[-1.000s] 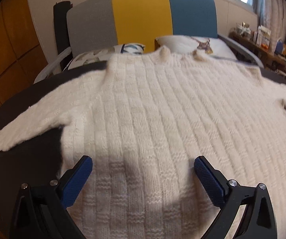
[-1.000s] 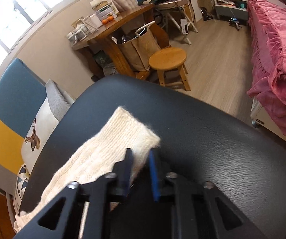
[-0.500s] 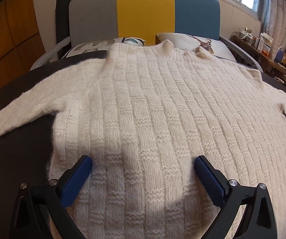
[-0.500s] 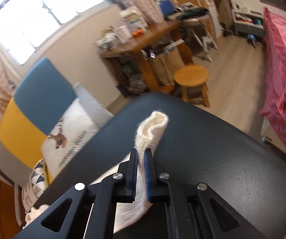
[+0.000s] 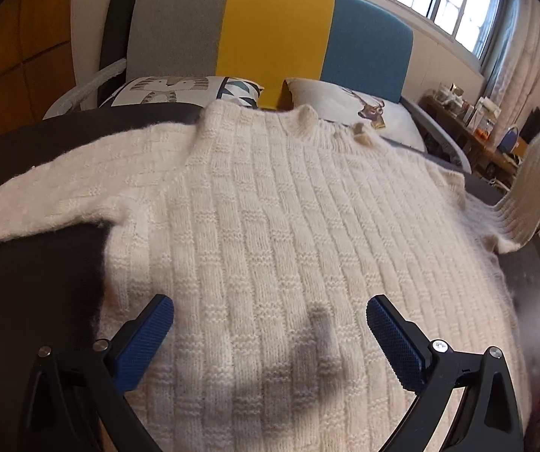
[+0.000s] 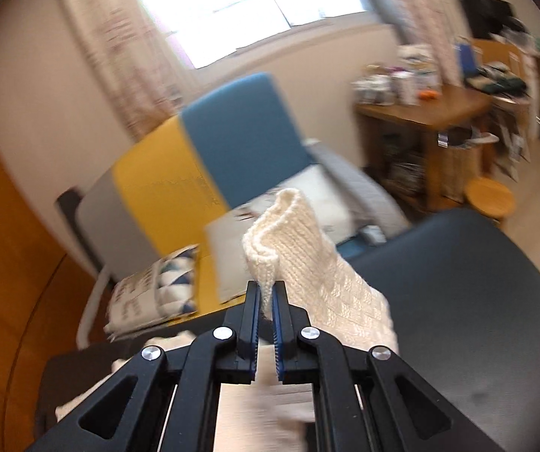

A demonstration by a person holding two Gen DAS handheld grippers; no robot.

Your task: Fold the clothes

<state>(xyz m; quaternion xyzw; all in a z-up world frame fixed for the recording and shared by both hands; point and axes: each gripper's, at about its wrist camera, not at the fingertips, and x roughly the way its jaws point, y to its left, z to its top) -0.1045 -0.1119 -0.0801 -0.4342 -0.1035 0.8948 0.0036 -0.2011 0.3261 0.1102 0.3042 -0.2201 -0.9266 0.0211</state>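
Lying flat on a dark round table point(image 5: 25, 301), the white knit sweater point(image 5: 270, 226) looks soft, thick and floppy. I think it is light, bends anywhere, and sags from wherever you lift it. It looks fuzzy, so I don't think it will slip out of a pinch.

On the far left, the left sleeve point(image 5: 44, 203) lies spread out on the table. Its end would be a good spot to pinch, just like the other side. The left gripper point(image 5: 270, 316) hangs over the bottom part of the sweater with its jaws wide apart and nothing between them.

Past the collar there are two pillows point(image 5: 345, 105) and a seat back point(image 5: 270, 30) in gray, yellow and blue. They sit behind the table, not on the sweater.

On the right, the right sleeve point(image 6: 307, 263) is up in the air. The right gripper point(image 6: 265, 293) has its jaws pinched tight on the cuff edge, and the rest of the sleeve hangs down to the table.

Farther right stand a wooden desk point(image 6: 439, 109) full of stuff and a small round stool point(image 6: 490, 197). They are well apart from the table. Nothing sits on top of the sweater, so I think the sleeve can go across.
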